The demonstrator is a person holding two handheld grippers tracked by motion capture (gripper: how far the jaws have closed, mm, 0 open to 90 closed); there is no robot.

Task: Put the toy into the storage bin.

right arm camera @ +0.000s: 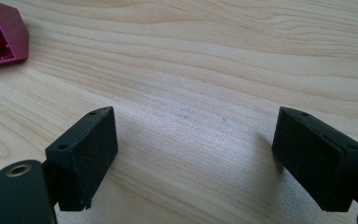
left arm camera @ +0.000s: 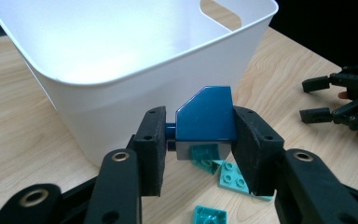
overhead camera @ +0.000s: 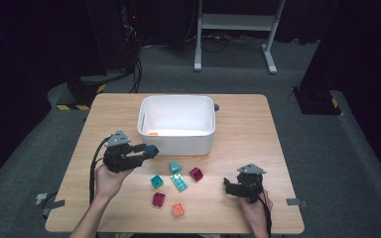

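My left gripper [overhead camera: 148,151] is shut on a dark blue brick [left arm camera: 205,116], held above the table just in front of the white bin [overhead camera: 176,124]. The brick [overhead camera: 152,149] sits squarely between both pads [left arm camera: 151,149]. In the bin lies a small orange piece [overhead camera: 153,133]. My right gripper [right arm camera: 196,154] rests low over bare wood at the table's right front, its jaws wide apart with nothing between them; it is also seen as the right gripper [overhead camera: 226,186] from above.
Loose bricks lie between the grippers: teal ones [overhead camera: 157,181] [overhead camera: 175,167] [overhead camera: 179,182], maroon ones [overhead camera: 196,173] [overhead camera: 158,199] and an orange one [overhead camera: 178,209]. A maroon brick [right arm camera: 0,35] lies far left of the right jaws. Bare wood [overhead camera: 248,129] lies right of the bin.
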